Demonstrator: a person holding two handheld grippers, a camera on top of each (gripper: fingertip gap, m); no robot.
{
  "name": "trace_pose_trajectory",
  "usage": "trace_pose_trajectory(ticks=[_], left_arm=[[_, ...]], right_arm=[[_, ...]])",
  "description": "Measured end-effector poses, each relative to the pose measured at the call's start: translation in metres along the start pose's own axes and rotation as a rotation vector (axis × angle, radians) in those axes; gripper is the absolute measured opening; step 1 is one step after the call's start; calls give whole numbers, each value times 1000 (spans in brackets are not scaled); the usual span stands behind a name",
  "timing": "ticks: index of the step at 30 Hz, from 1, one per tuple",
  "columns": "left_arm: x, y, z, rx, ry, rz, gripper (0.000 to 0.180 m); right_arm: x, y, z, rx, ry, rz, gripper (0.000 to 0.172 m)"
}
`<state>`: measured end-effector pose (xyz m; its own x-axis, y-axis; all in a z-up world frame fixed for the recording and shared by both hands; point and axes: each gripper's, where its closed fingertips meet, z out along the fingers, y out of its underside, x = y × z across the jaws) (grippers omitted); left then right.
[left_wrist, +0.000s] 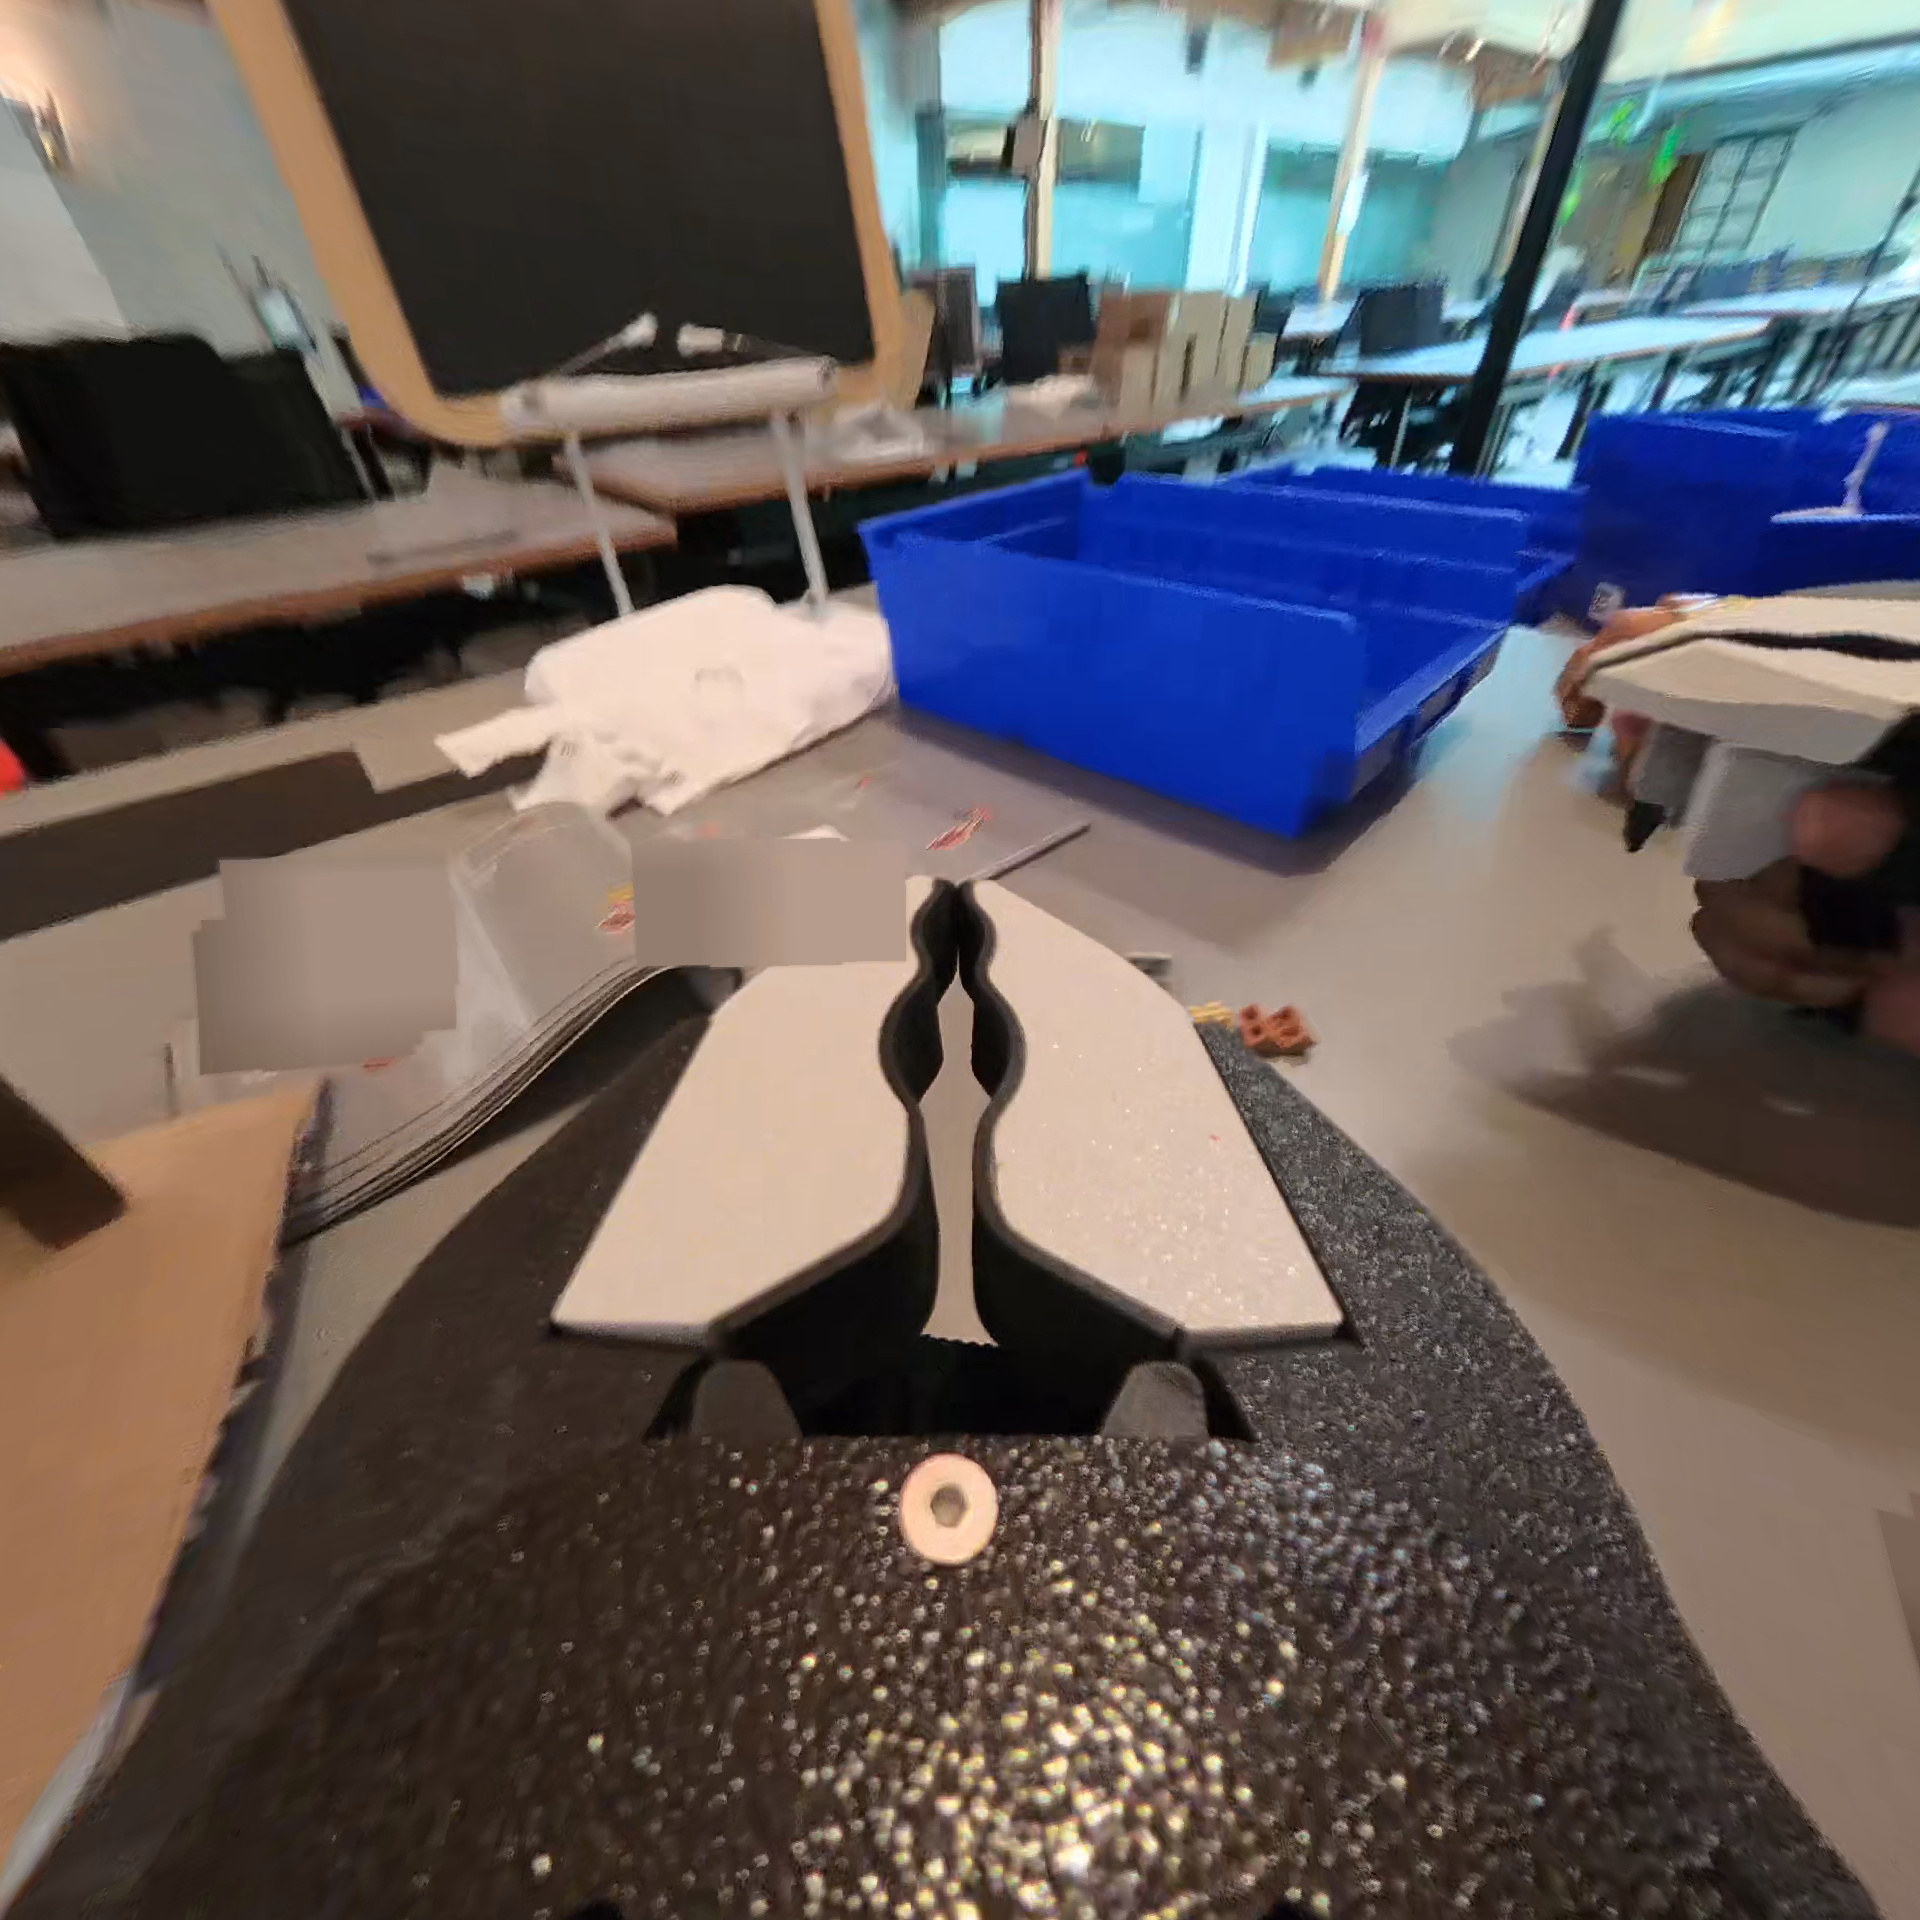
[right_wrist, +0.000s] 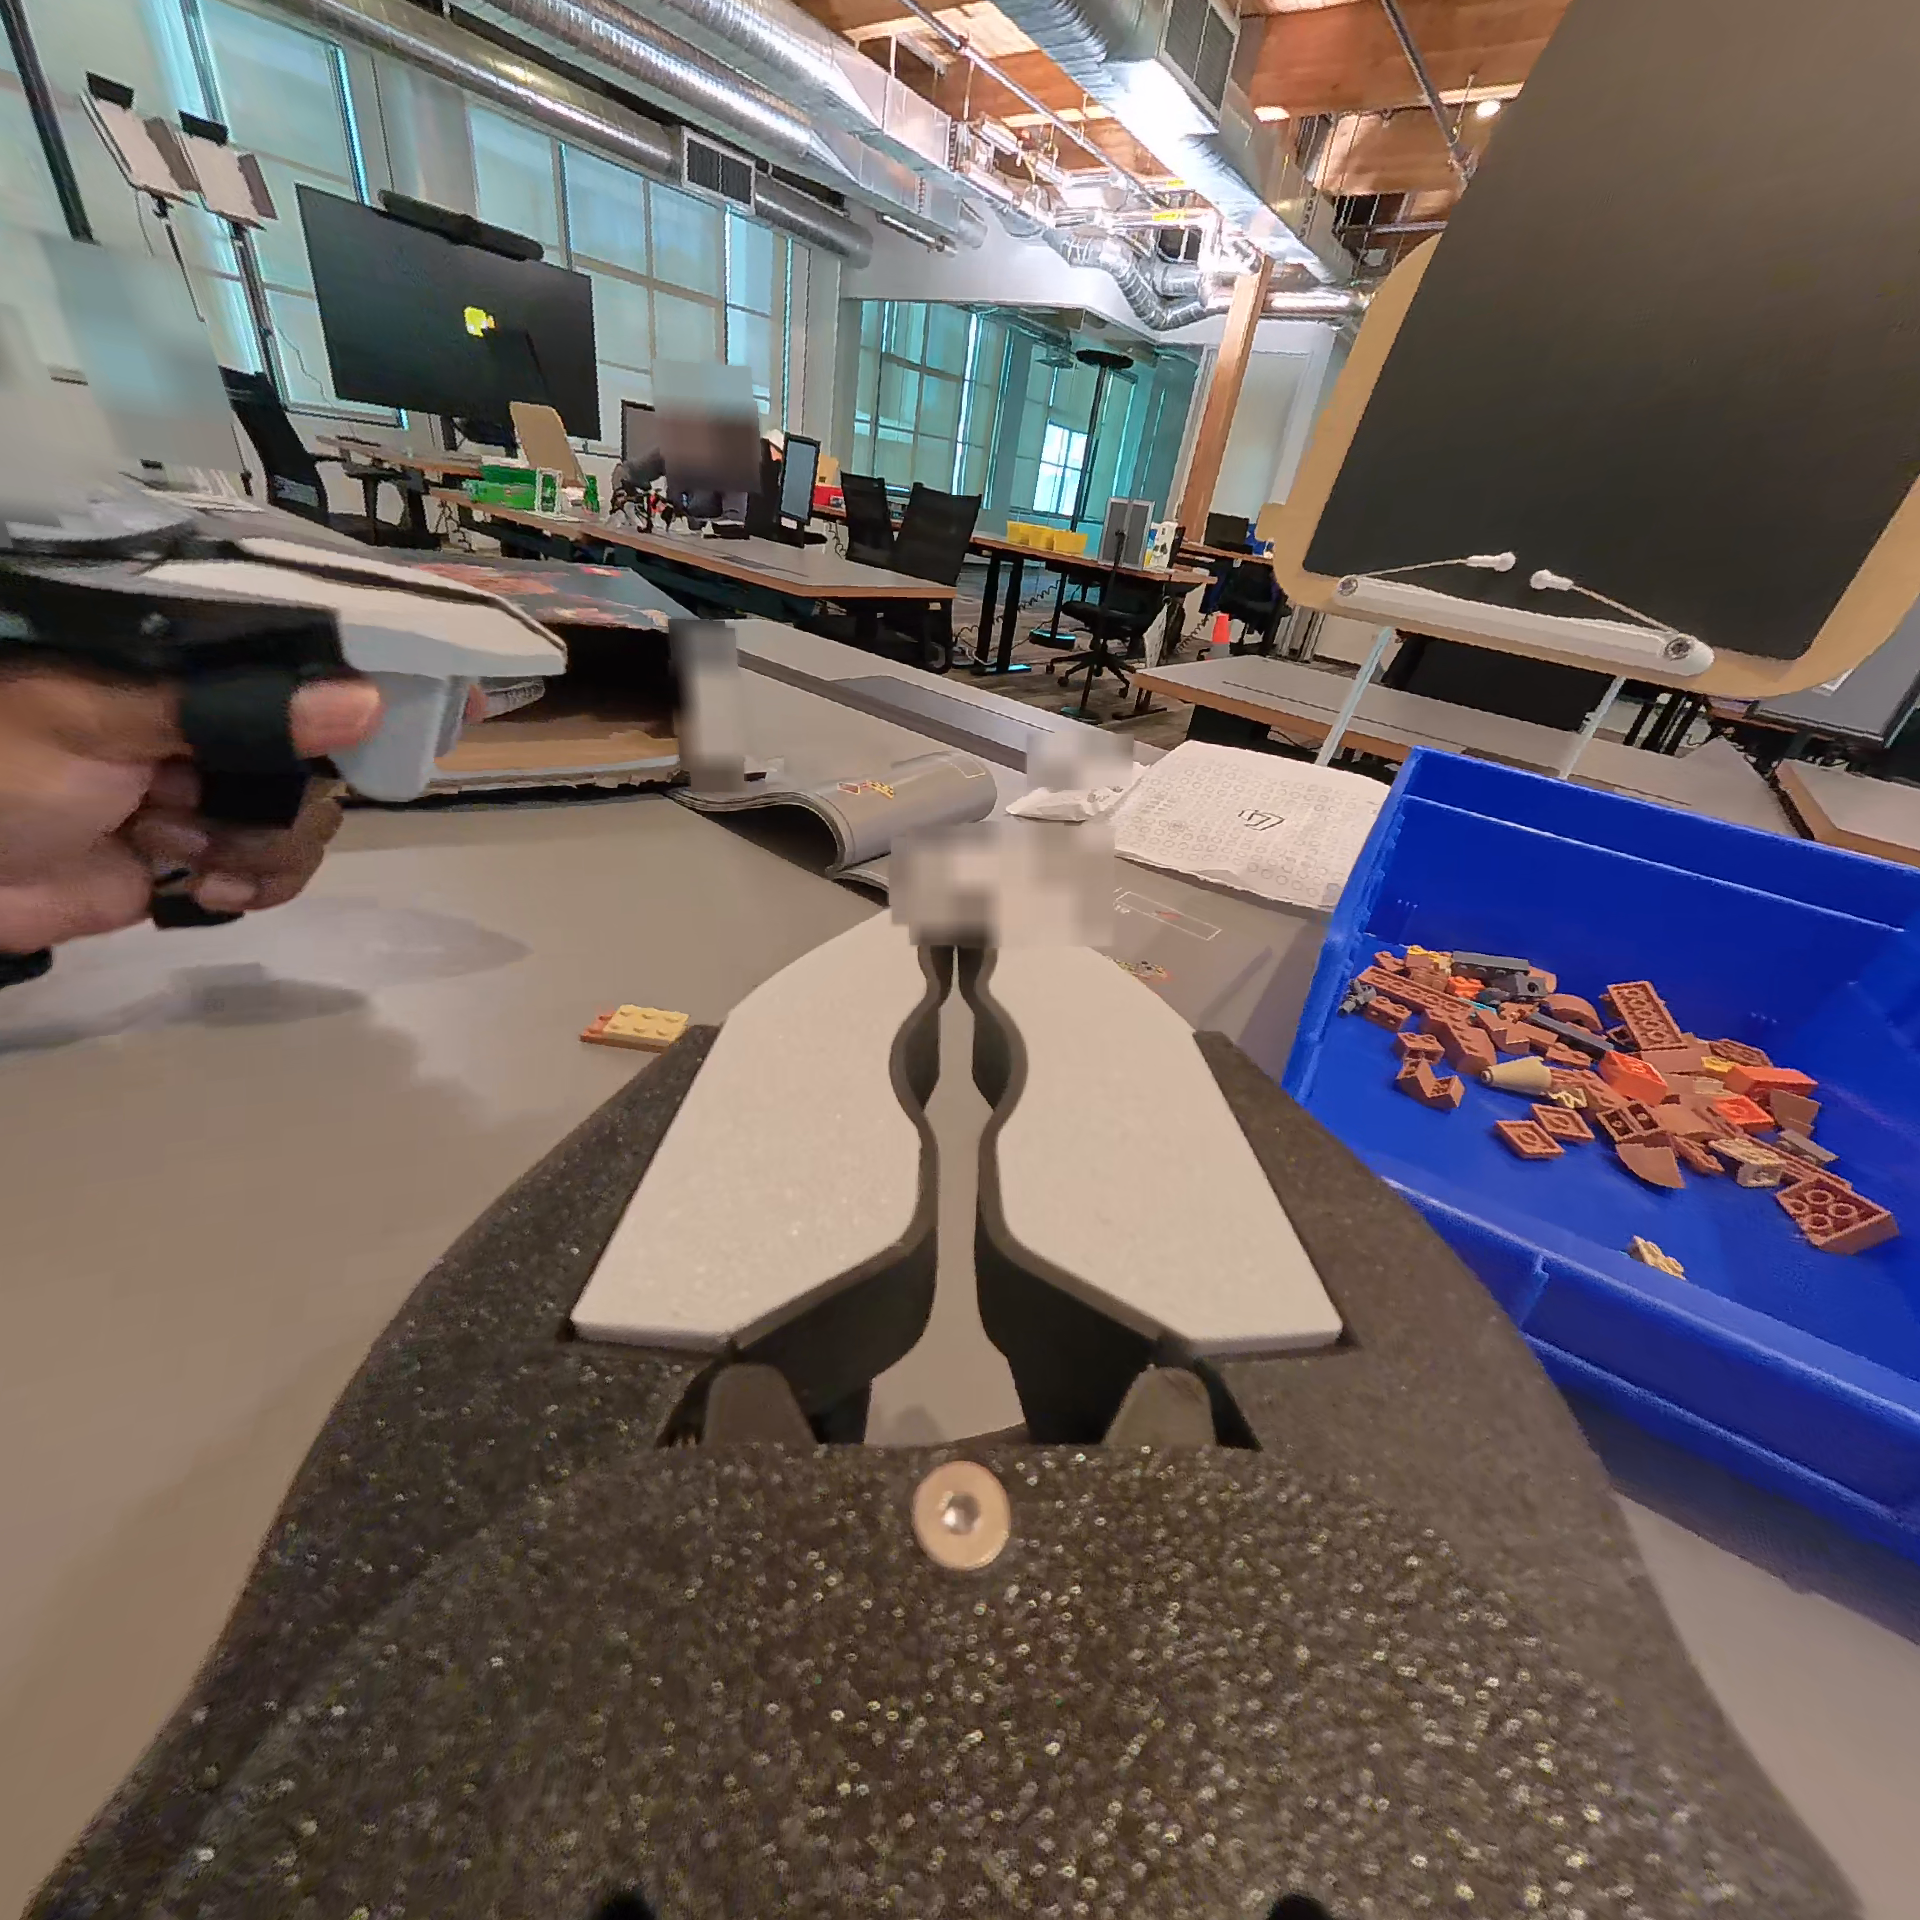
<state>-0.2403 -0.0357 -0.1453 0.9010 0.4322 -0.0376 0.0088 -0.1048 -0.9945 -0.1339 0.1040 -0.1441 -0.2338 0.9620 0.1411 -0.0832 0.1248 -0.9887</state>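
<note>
While the left wrist view is smeared by blur, the left claw (left_wrist: 958, 891) shows plainly: its two fingers meet at the tips with nothing between them, clenched on air above the grey table (left_wrist: 1455, 935). Just to its right, low beside the finger, lie small reddish-brown bricks (left_wrist: 1280, 1029); ahead and to the right stands a blue bin (left_wrist: 1143, 665), and ahead to the left a crumpled white bag (left_wrist: 707, 686). A stack of booklets (left_wrist: 468, 1101) sits close on the left. Far to the right the other claw shows, held in a hand (left_wrist: 1808, 935).

Seen from the right wrist view, the right claw (right_wrist: 958, 961) has its tips partly under a mosaic patch, yet the fingers run together to the end and nothing shows between them. A tan plate on a brown one (right_wrist: 636, 1027) lies just left of it on the table. Right of the claw, the blue bin holds a loose heap of brown and orange bricks (right_wrist: 1621, 1081). Such bricks are, I judge, light, hard and smooth; pinching across two flat sides would hold best.
</note>
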Motion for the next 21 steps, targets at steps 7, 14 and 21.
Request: trace_pose_trajectory(ticks=[7, 14, 21], left_arm=[[28, -5, -7, 170, -31, 3, 0], [53, -6, -3, 184, -35, 74, 0], [40, -3, -3, 175, -99, 54, 0]], right_arm=[[2, 4, 1, -21, 25, -21, 0], [3, 8, 4, -51, 32, -9, 0], [-8, 10, 9, -67, -30, 1, 0]])
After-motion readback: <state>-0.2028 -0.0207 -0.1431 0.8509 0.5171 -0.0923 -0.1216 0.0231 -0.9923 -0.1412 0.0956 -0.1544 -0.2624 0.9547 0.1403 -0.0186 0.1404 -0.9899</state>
